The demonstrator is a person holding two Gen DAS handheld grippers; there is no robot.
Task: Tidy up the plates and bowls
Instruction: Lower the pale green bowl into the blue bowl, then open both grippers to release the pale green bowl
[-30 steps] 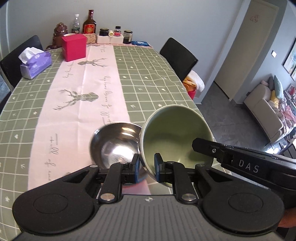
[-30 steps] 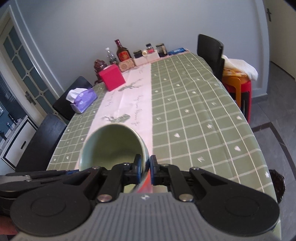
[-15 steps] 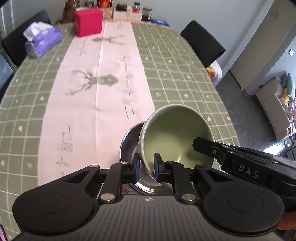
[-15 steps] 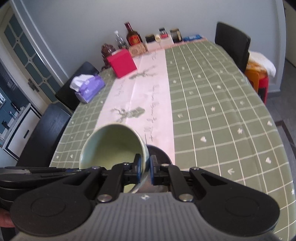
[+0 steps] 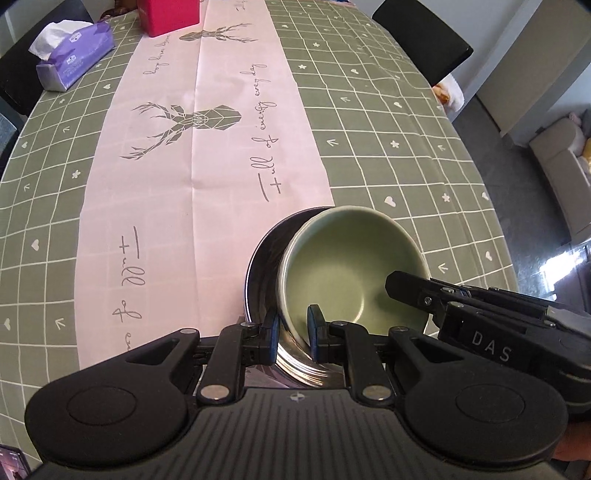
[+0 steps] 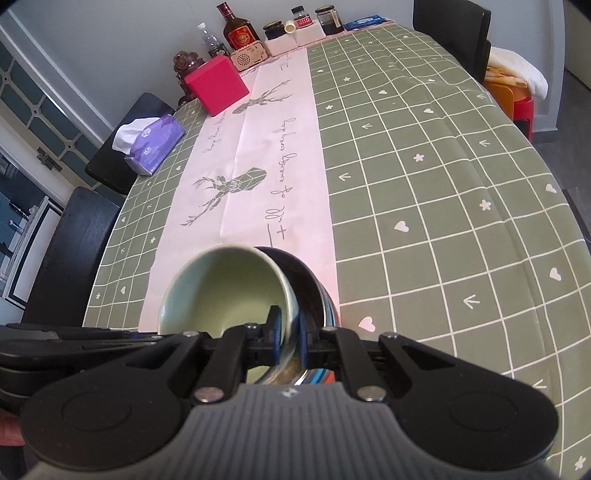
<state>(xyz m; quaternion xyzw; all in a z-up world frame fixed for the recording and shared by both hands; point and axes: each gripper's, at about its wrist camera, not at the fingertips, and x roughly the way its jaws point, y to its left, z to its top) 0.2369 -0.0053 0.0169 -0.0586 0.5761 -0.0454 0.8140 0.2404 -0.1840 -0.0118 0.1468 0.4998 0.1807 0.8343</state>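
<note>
A pale green ceramic bowl (image 5: 351, 266) hangs tilted just over a steel bowl (image 5: 264, 273) that stands on the tablecloth near the table's front edge. My left gripper (image 5: 292, 330) is shut on the green bowl's near rim. My right gripper (image 6: 287, 334) is shut on the opposite rim of the same green bowl (image 6: 225, 288), with the steel bowl (image 6: 310, 291) right behind it. The right gripper's black body also shows in the left wrist view (image 5: 480, 317). The green bowl's underside is hidden.
A purple tissue pack (image 6: 153, 142) and a red box (image 6: 218, 86) stand on the far left of the table. Bottles and jars (image 6: 240, 33) line the far end. Black chairs (image 6: 81, 236) stand along the left side, another (image 5: 421, 44) on the right.
Both grippers have carried the green bowl forward and down over the steel bowl, which now lies mostly under it. Both grips are unchanged.
</note>
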